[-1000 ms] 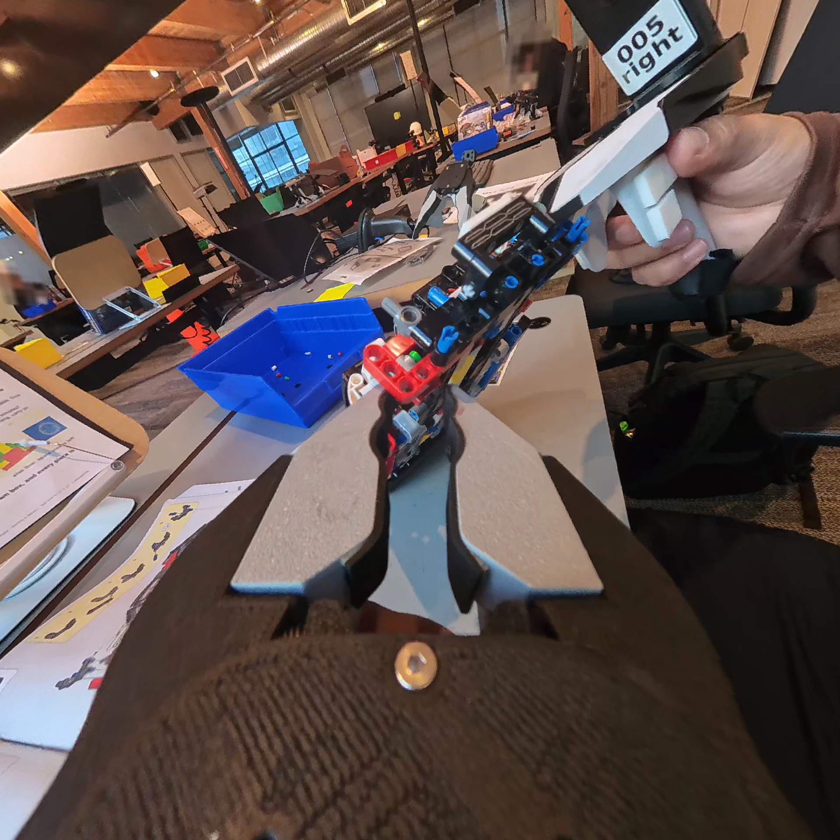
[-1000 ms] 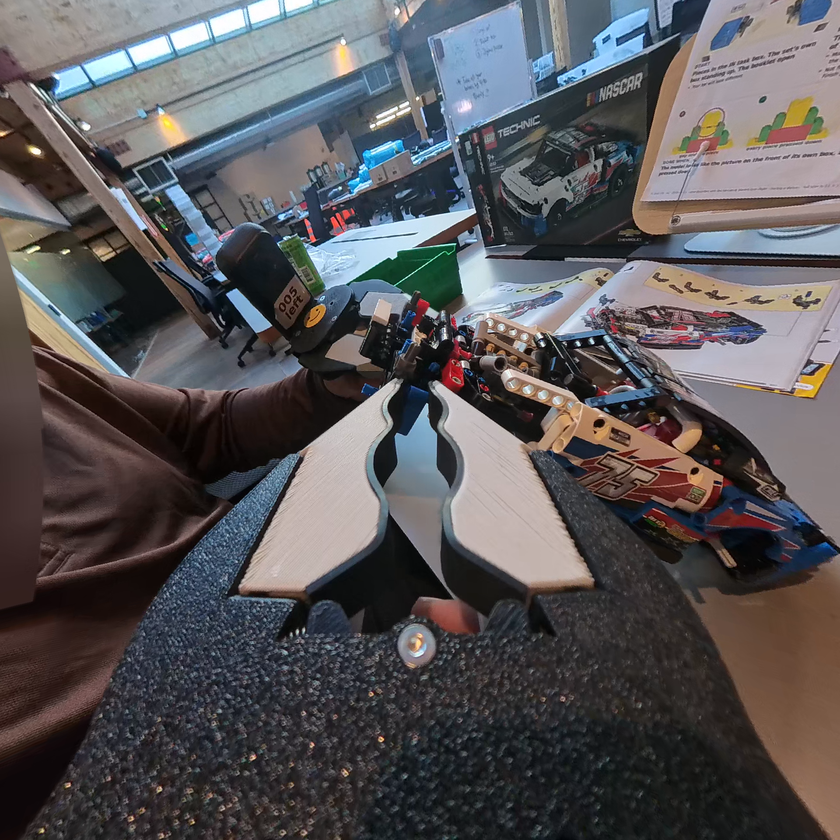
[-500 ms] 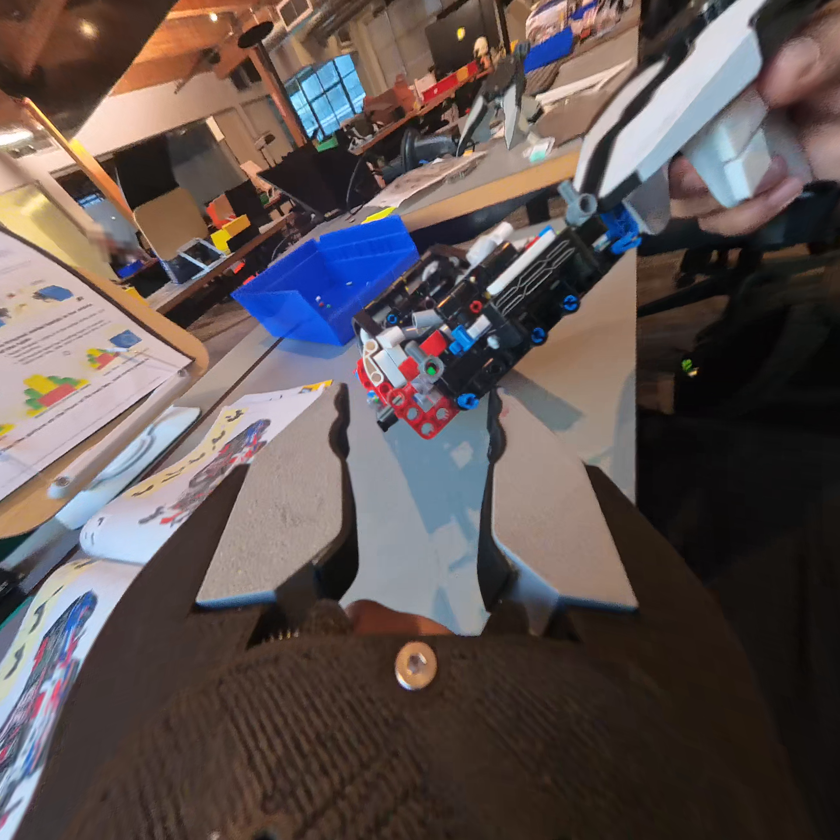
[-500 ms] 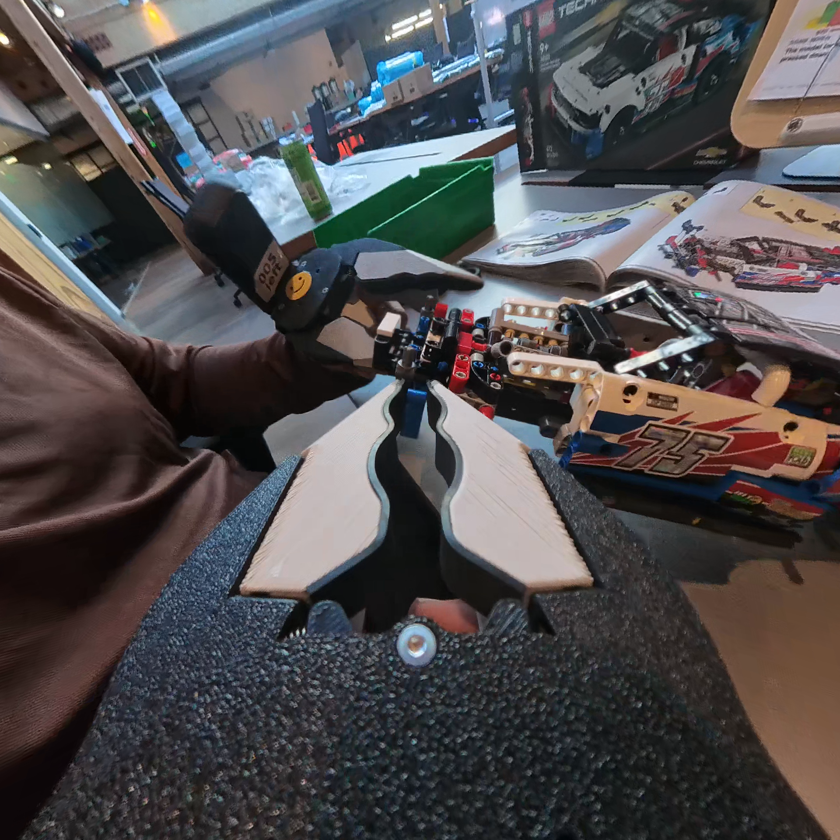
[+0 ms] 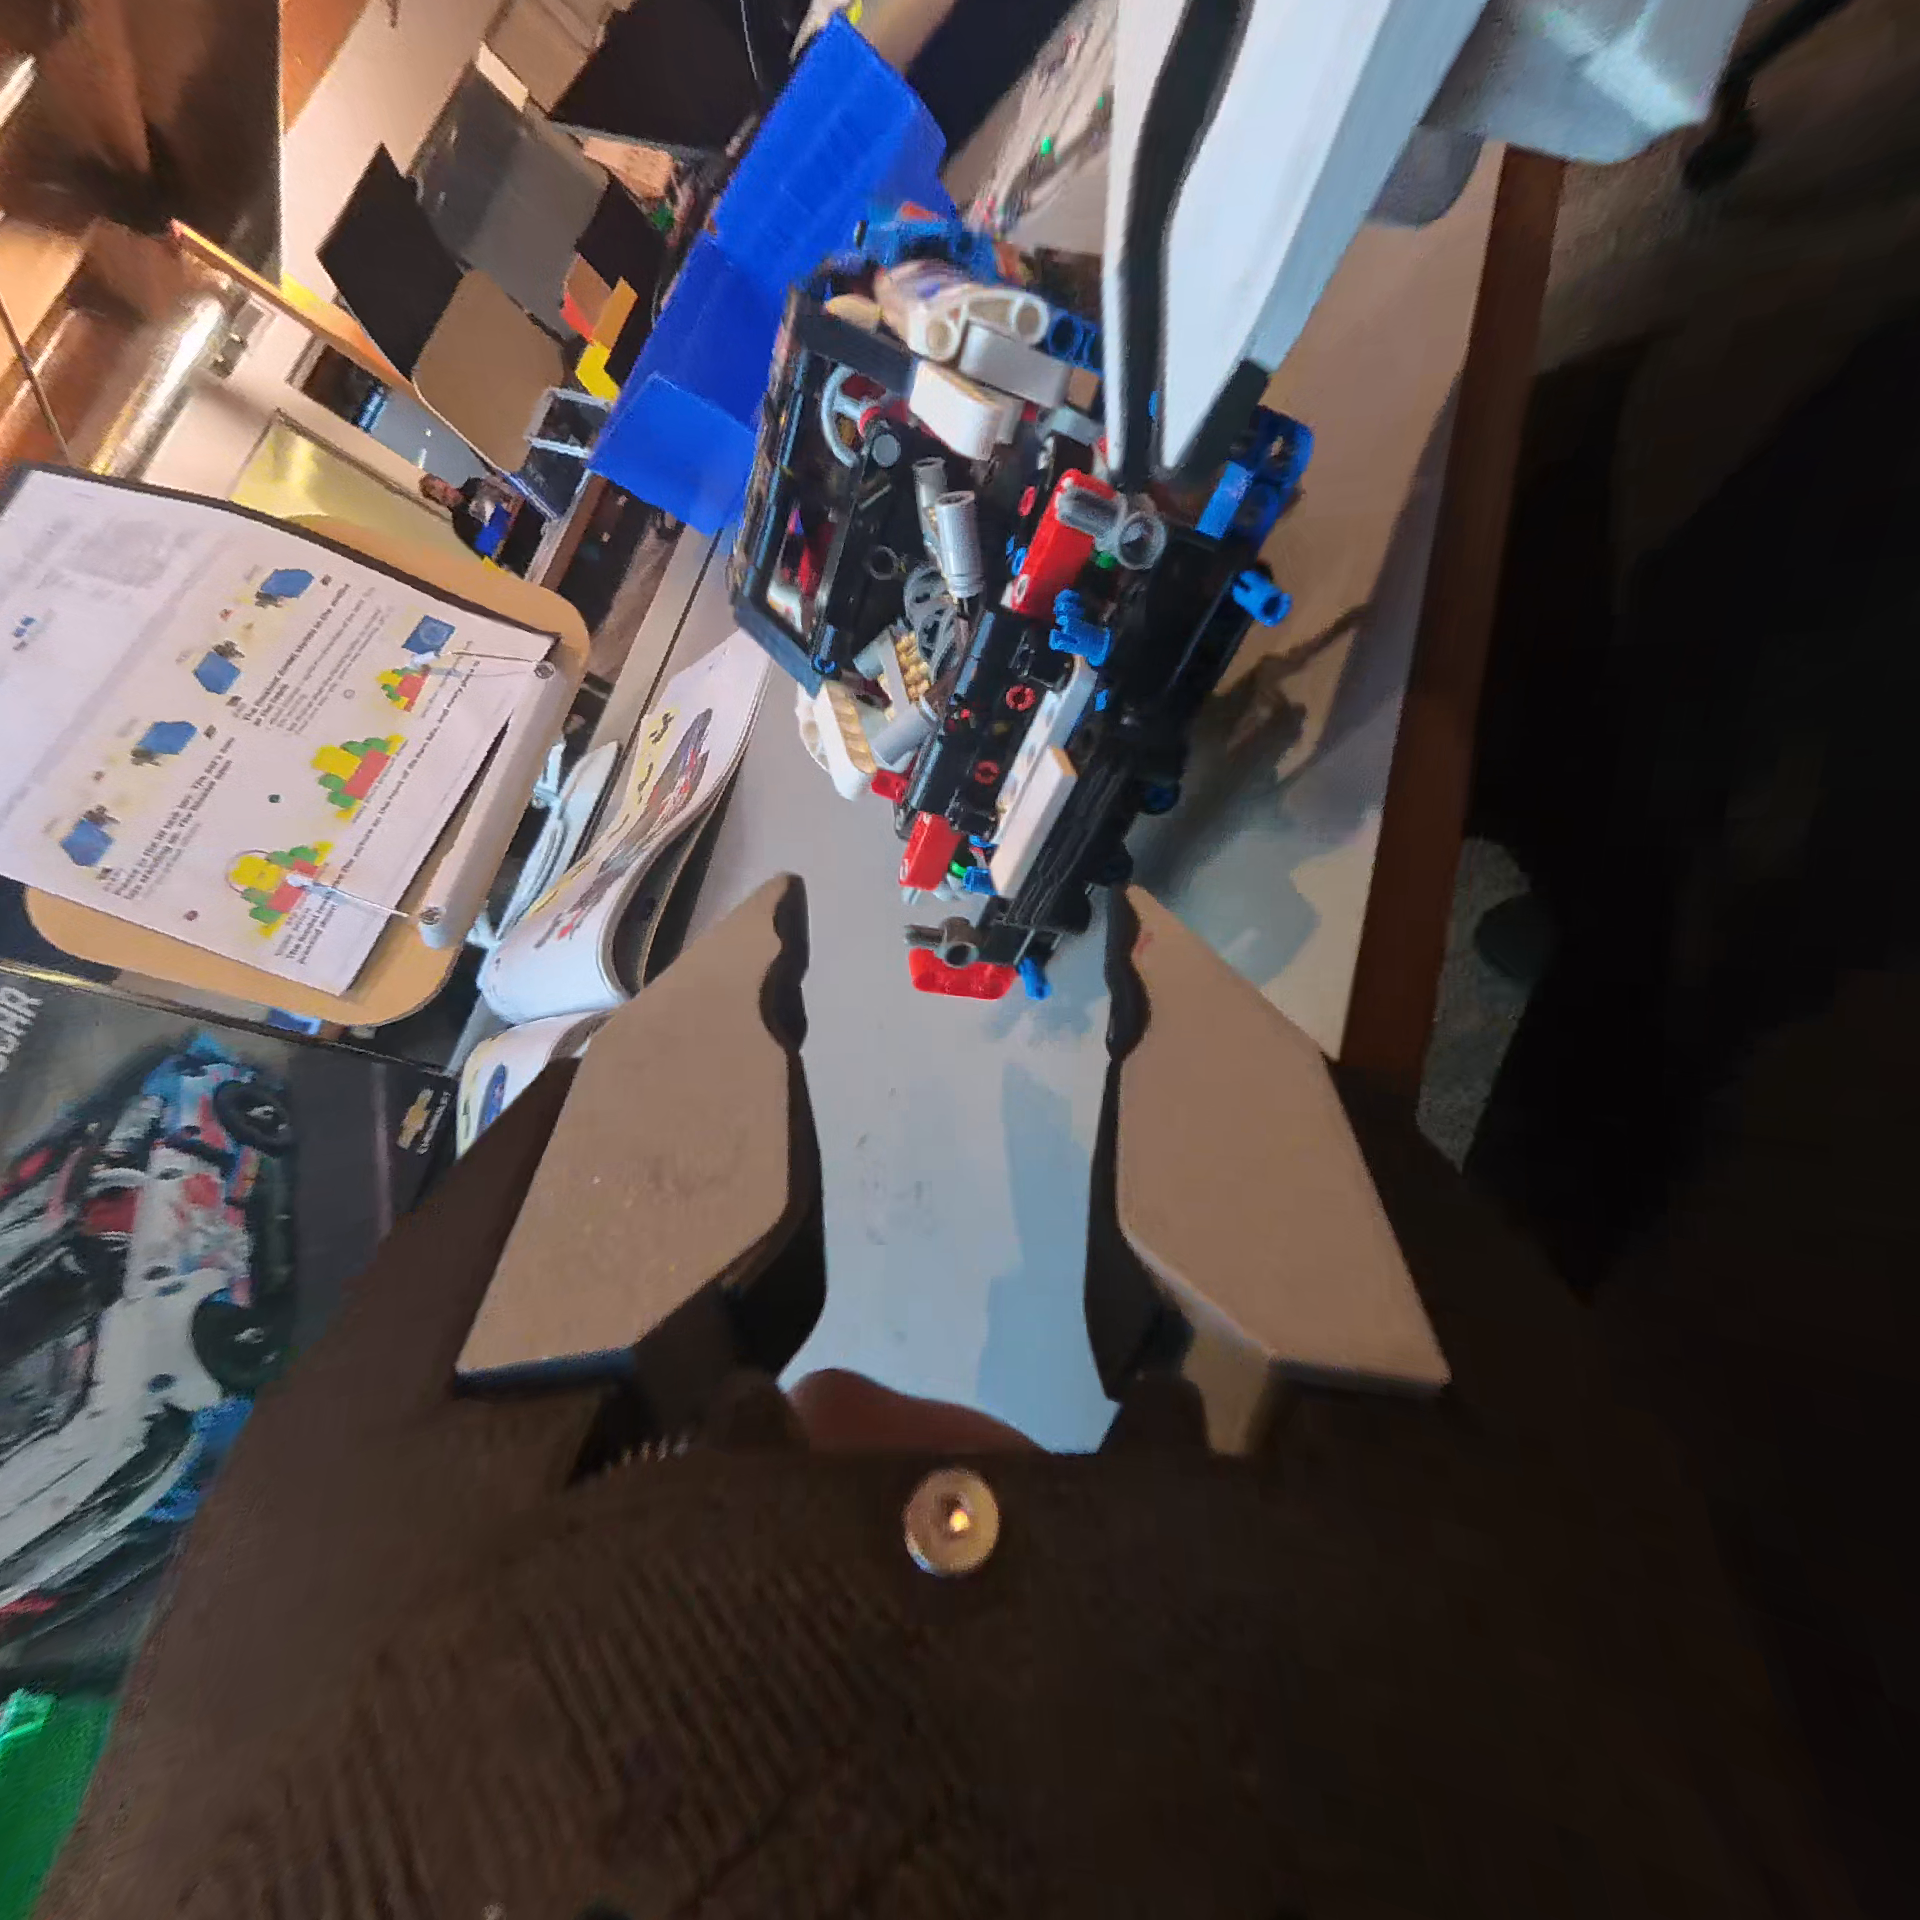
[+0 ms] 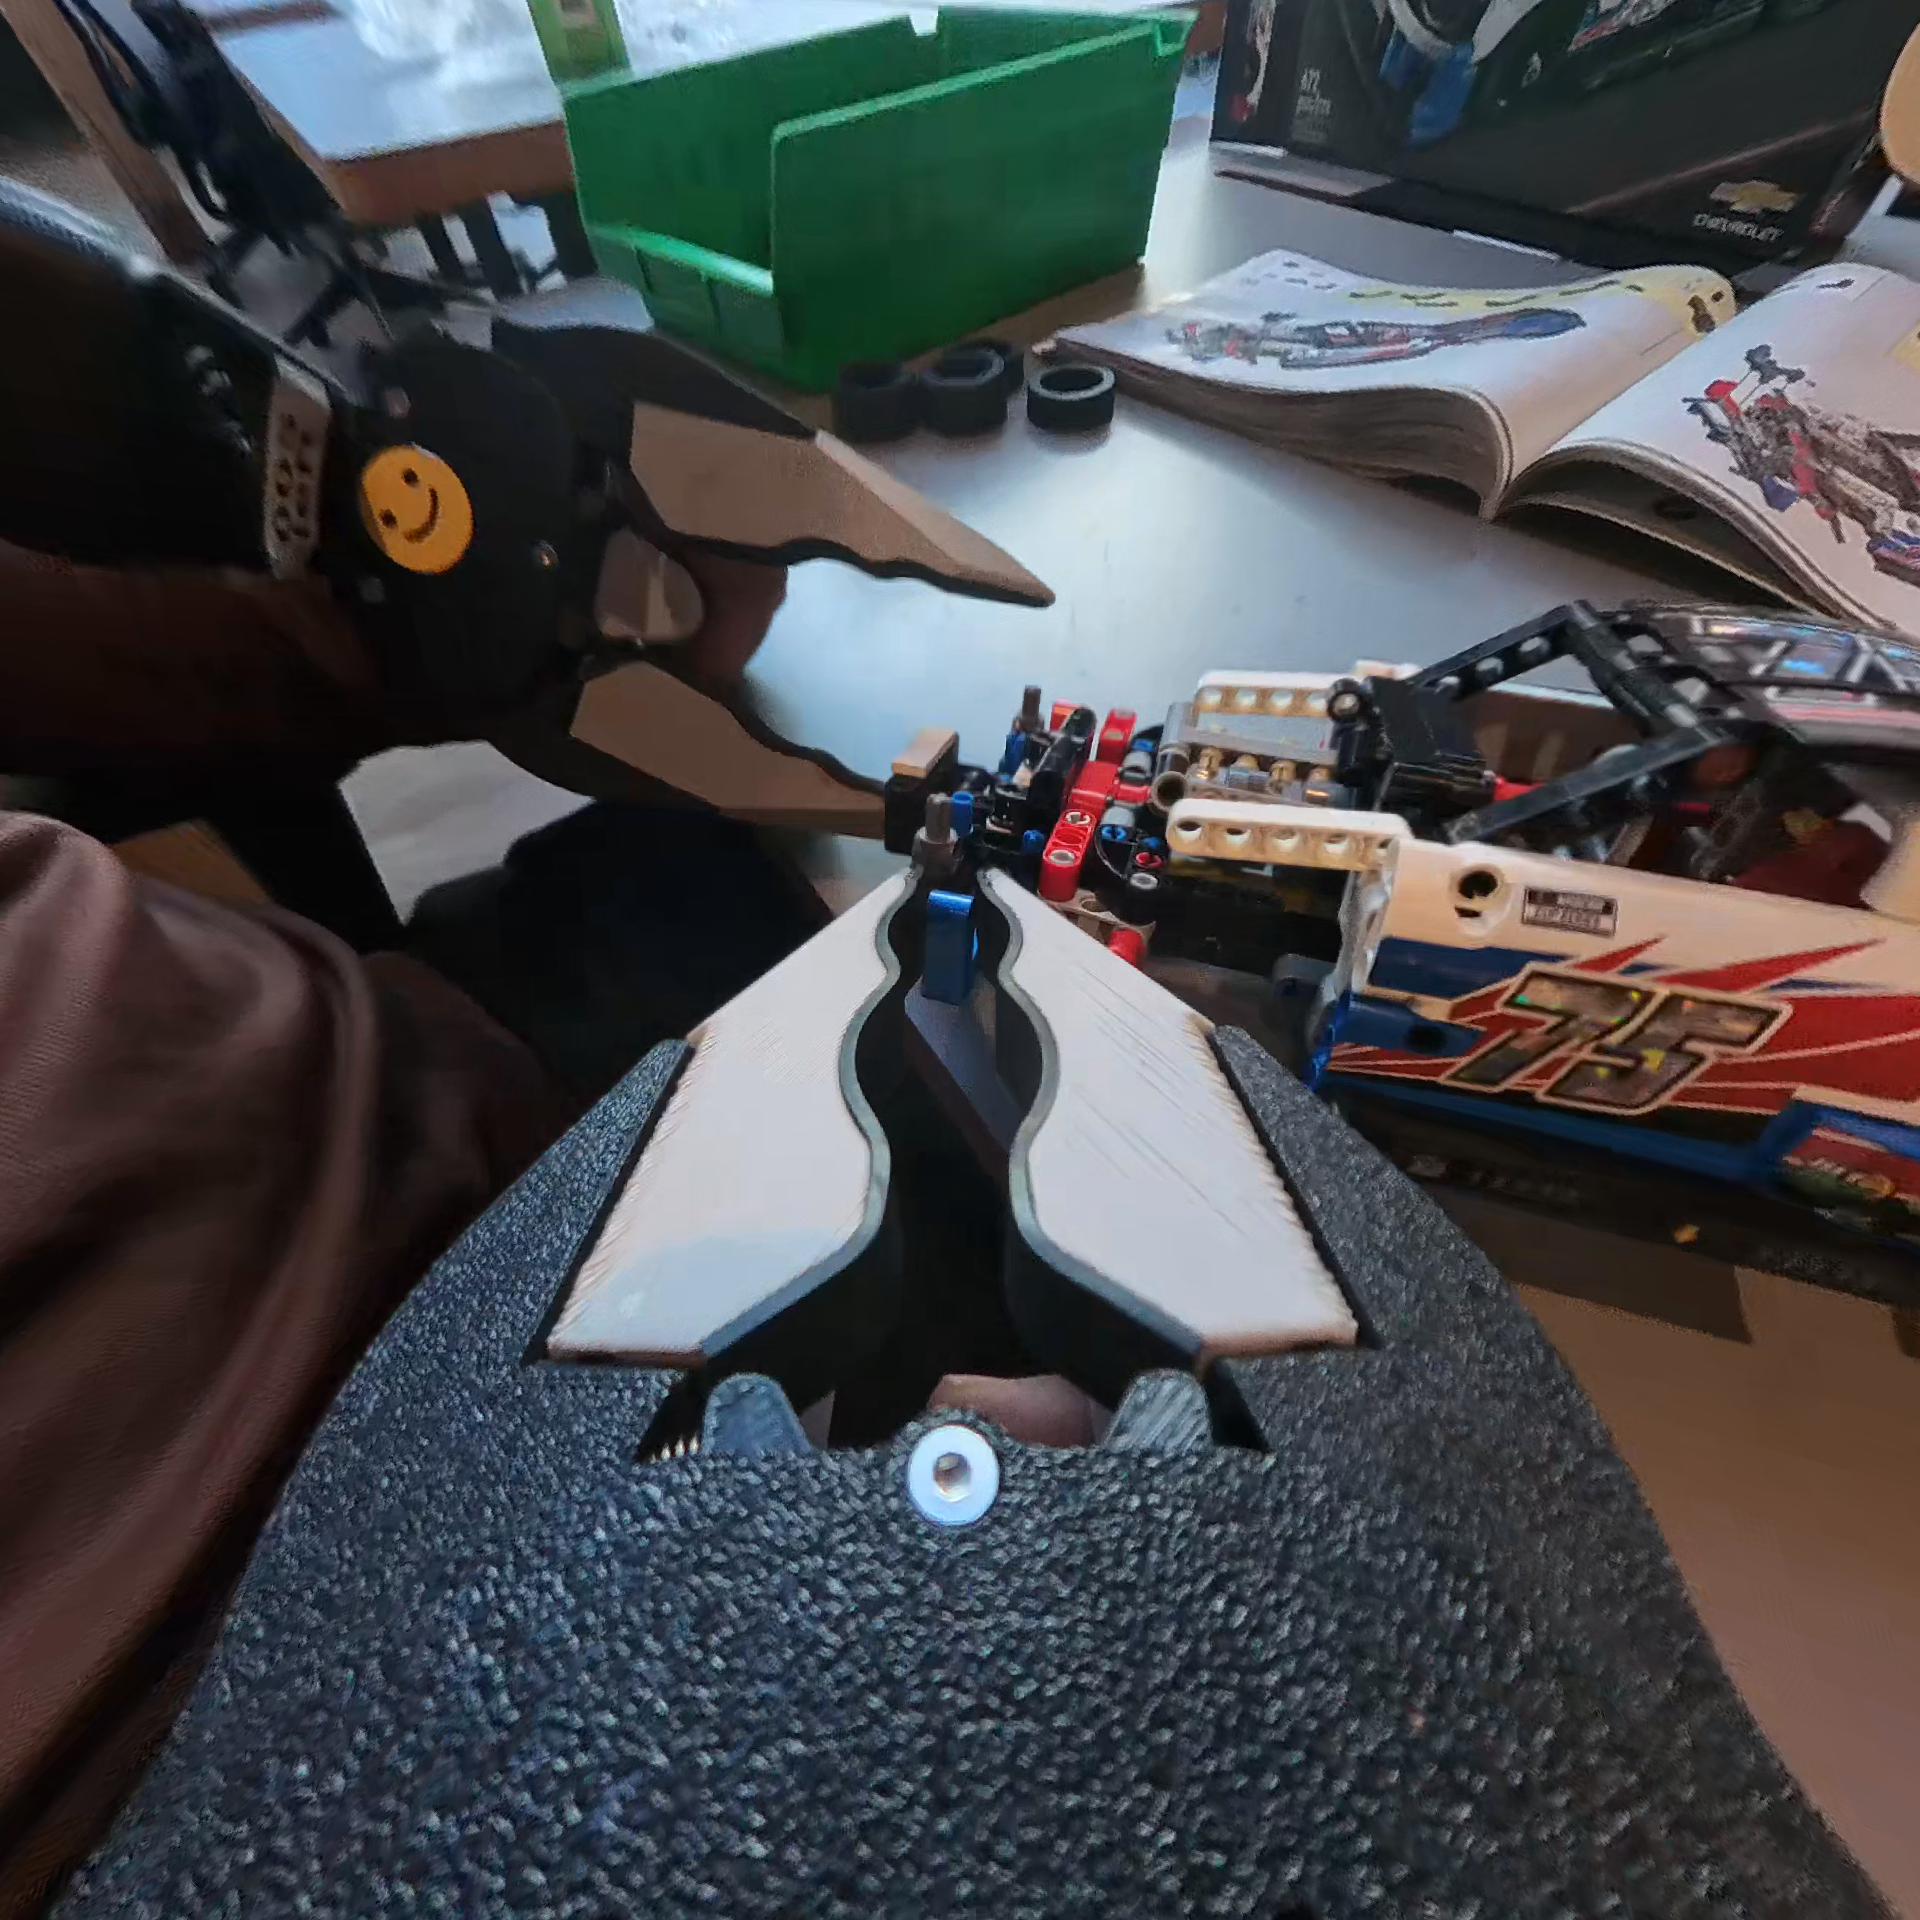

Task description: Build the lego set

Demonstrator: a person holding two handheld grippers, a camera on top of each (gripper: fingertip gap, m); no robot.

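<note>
The left gripper [image 5: 956, 925] has its fingers spread wide w/ nothing between them — bare table [image 5: 935, 1195] shows in the gap. The lego car [image 5: 997, 665] lies on the table just ahead of the fingertips, its red-and-blue end nearest them, not touching. In the right wrist view the left gripper [image 6: 935, 686] sits up and to the left of the right one's tips, lower finger close to the car's end.

The right gripper [image 6: 948, 878] has its fingers narrow, pinched on a small blue piece [image 6: 948, 935] that belongs to the car's end; the car [image 6: 1455, 935] stretches off to the right of the fingers, white-red-blue side panel facing the camera. From the left view, the right gripper [image 5: 1153, 473] comes down from above onto the car's far part.

Beyond the fingertips: green bin [image 6: 883, 177], three black tires [image 6: 977, 390] just in front of it, open instruction booklet [image 6: 1507, 384] to the right. Left of the left fingers — blue bin [image 5: 769, 312] further ahead, a clipboard w/ a sheet [image 5: 260, 717].
</note>
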